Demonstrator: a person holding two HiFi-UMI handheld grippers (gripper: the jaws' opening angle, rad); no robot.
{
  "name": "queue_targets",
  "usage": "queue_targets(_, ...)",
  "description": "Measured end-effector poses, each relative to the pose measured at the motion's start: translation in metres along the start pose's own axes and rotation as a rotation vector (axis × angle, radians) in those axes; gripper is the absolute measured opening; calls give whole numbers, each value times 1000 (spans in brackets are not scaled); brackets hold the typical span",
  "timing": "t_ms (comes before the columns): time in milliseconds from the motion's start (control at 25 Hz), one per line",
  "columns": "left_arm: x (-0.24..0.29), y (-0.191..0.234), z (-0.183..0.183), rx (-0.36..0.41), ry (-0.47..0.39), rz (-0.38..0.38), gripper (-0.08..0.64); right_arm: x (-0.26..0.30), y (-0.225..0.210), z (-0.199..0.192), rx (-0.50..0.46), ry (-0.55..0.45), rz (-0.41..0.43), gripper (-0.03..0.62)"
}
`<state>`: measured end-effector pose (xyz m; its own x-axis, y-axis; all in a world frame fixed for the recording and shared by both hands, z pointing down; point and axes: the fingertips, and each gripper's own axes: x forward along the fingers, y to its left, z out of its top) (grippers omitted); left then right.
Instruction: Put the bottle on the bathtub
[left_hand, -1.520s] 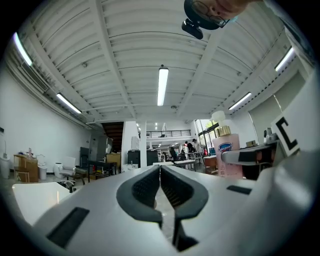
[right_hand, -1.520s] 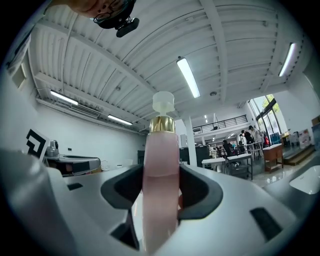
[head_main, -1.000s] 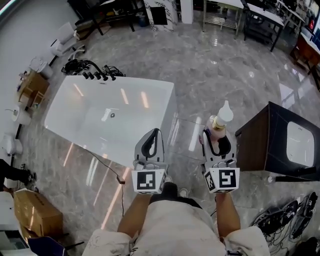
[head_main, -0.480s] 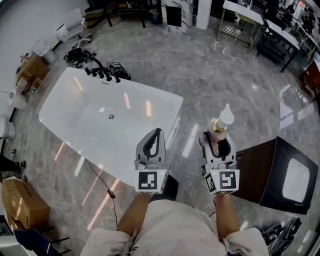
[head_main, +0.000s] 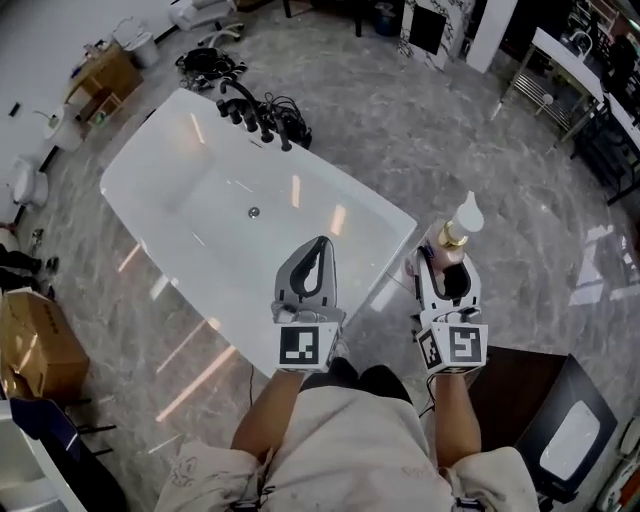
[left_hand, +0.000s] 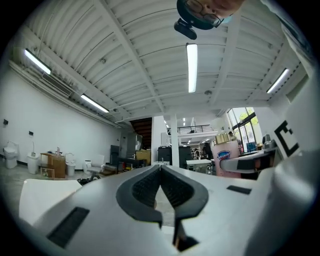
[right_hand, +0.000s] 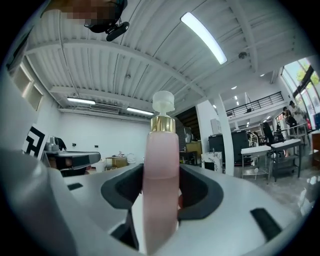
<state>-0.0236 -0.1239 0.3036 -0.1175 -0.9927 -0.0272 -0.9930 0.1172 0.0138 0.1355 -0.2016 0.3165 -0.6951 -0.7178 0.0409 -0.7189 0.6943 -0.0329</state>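
Observation:
A pink pump bottle (head_main: 452, 243) with a gold collar and white pump stands upright in my right gripper (head_main: 443, 262), whose jaws are shut on its body; in the right gripper view the bottle (right_hand: 161, 175) fills the gap between the dark pads. My left gripper (head_main: 318, 247) is shut with nothing in it, its tips touching in the left gripper view (left_hand: 160, 167). The white bathtub (head_main: 372, 203) lies ahead and left. The left gripper hangs over its near right rim; the bottle is just right of the tub's corner, over the floor.
Black taps and hoses (head_main: 250, 110) sit on the tub's far rim. A cardboard box (head_main: 35, 345) stands at the left, a dark cabinet (head_main: 545, 405) at the lower right, metal tables (head_main: 560, 60) at the back. Grey marble floor surrounds the tub.
Both grippers, with the bottle still held, have come closer to the tub, which now lies right under the left gripper. The dark cabinet has slid to the lower right corner of the view.

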Motion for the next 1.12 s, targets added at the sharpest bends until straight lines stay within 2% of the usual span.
queue_targets(160, 26, 26, -5, 6, -8, 65, 6, 54, 4, -14, -10, 20, 71, 199)
queue_targets(360, 74, 52, -35, 5, 22, 153, 6, 130, -3, -42, 10, 41, 172, 199)
queue_targets(640, 162, 80, -79, -5, 9, 266, 6, 239, -29, -89, 4, 89, 320, 199)
queue_targets(840, 210, 101, -119, -21, 78, 323, 6, 303, -40, -132, 13, 140, 388, 199)
queue_targets(1120, 254, 125, -187, -47, 195, 401, 6, 376, -38, -222, 25, 251, 486, 198)
